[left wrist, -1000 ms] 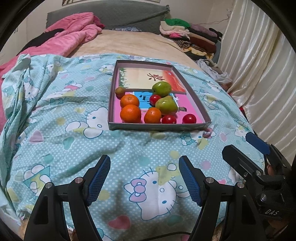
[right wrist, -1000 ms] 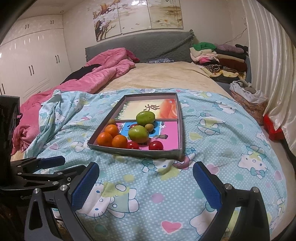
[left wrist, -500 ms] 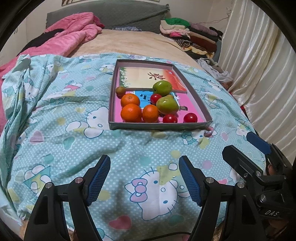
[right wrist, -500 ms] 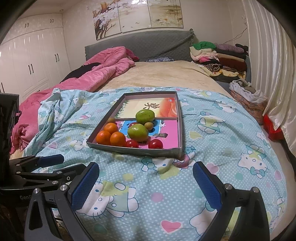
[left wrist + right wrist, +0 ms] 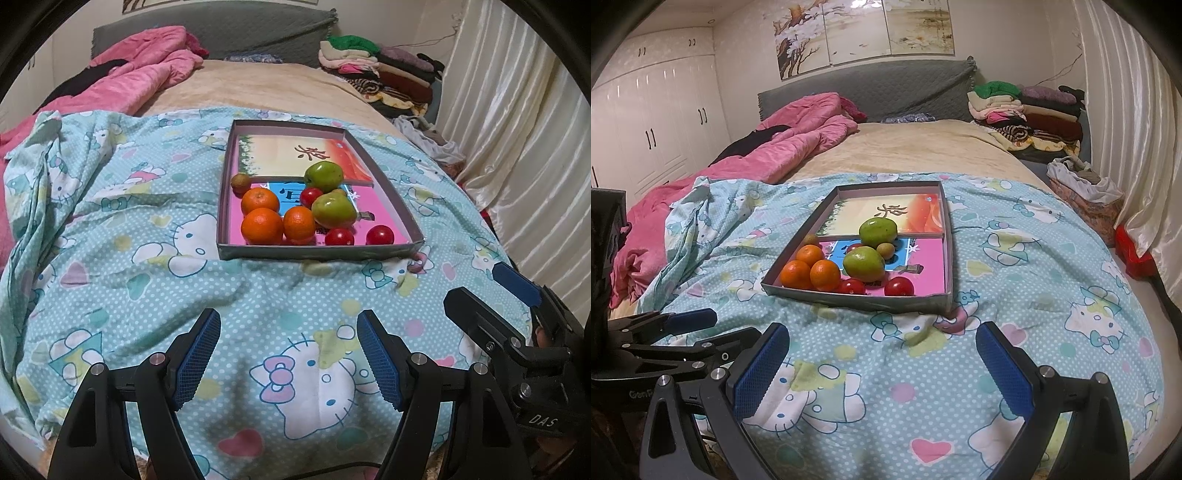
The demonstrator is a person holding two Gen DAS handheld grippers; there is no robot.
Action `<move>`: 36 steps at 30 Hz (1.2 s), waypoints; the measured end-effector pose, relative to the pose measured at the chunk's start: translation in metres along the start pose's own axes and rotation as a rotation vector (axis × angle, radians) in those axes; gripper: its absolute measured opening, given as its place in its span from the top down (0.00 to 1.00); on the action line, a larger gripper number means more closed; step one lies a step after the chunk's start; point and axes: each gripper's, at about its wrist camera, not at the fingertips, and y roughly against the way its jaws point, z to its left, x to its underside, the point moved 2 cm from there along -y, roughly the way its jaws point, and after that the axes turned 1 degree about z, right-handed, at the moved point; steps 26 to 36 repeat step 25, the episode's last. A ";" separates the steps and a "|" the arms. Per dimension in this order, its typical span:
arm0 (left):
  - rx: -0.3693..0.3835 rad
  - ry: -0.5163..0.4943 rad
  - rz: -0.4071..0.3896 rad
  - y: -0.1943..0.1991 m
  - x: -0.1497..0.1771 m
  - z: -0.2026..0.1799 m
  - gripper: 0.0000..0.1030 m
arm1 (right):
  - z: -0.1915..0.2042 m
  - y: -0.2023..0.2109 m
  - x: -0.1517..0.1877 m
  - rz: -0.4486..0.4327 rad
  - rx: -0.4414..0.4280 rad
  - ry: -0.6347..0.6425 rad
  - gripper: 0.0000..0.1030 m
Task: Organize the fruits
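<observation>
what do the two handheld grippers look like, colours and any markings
Both are black plastic frames with silver screw heads. The left gripper and right gripper each carry two fingers faced with textured blue pads. White lettering shows on each body, "DAS" on the right one, "Gen" on the left.

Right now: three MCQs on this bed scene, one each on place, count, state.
1. Where do the round orange tangerines sit in the shallow grey cardboard tray?
A. near left corner
B. far right corner
C. outside it

2. How many tangerines?
A. one
B. three
C. five

3. What does the left gripper with blue pads hold?
A. a tangerine
B. the tray rim
C. nothing, jaws open

Key: 1 A, they cluster by the near left wall in the left wrist view. 2 B, three show in both views. 3 C, only the patterned blue sheet shows between its pads.
</observation>
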 end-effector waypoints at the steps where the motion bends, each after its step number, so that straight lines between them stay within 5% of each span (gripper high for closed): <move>1: -0.001 -0.002 0.000 0.000 0.000 0.000 0.25 | 0.000 0.000 0.000 0.001 0.000 0.000 0.01; 16: -0.001 -0.014 0.003 0.001 0.000 -0.004 0.25 | -0.006 -0.001 -0.001 0.004 0.014 -0.025 0.01; 25: -0.037 0.087 -0.005 -0.003 -0.011 0.022 0.25 | -0.021 -0.006 -0.004 0.007 -0.015 -0.112 0.01; 36: -0.037 0.087 -0.005 -0.003 -0.011 0.022 0.25 | -0.021 -0.006 -0.004 0.007 -0.015 -0.112 0.01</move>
